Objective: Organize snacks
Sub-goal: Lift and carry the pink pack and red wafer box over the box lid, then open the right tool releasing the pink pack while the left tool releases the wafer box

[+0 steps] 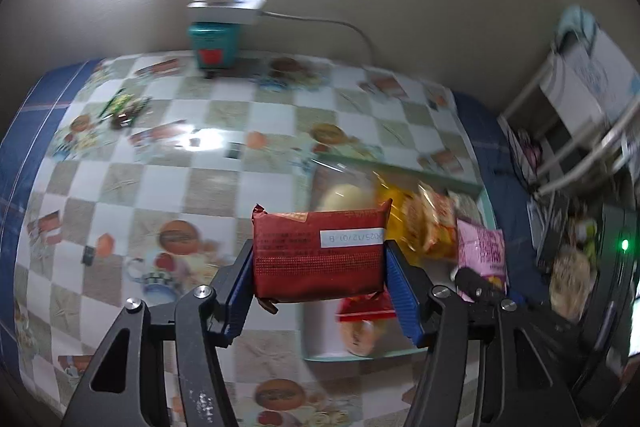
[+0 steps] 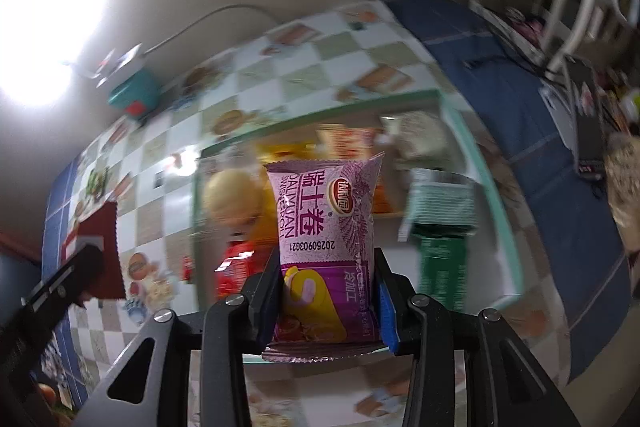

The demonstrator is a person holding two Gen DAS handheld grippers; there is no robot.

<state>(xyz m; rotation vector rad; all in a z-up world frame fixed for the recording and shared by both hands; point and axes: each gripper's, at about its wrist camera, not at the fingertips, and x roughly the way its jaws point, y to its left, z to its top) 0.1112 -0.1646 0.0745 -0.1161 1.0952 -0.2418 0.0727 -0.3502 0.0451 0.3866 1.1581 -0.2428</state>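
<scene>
The left tongs (image 1: 320, 259) pinch a red packet (image 1: 320, 253) by its ends, held over the counter (image 1: 120, 187) just beside the tray (image 1: 486, 203); squeezed hard, it may buckle and slip. The right tongs (image 2: 328, 291) pinch a purple Swiss-roll pack (image 2: 324, 227) above the crowded tray, where the pack could snag on other snacks

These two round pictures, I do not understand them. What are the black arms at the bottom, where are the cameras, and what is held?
Each picture comes from a camera mounted on a hand-held gripper, looking along its two black fingers. The left gripper is shut on a red snack packet. The right gripper is shut on a purple Swiss roll packet. Below them a checkered tablecloth carries a green-rimmed tray that already holds several snacks. A teal box stands by the wall.
</scene>
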